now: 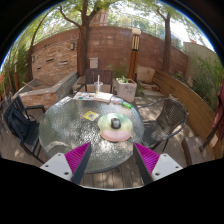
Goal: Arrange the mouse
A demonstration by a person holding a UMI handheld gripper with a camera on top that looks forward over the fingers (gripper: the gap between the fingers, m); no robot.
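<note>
A round glass patio table [70,120] stands ahead of me on a wooden deck. On it, beyond my fingers, lies a pink round mat [114,132] with a small light-coloured mouse [115,124] on top. My gripper [113,160] is held above the near edge of the table, its two fingers spread wide with the magenta pads [76,157] facing each other. Nothing is between the fingers.
A yellow-green note [91,116] lies on the table behind the mat. Dark metal chairs [20,122] stand left and right [171,115] of the table. A brick wall [110,55], a planter [125,88] and a wooden bench [195,105] lie beyond.
</note>
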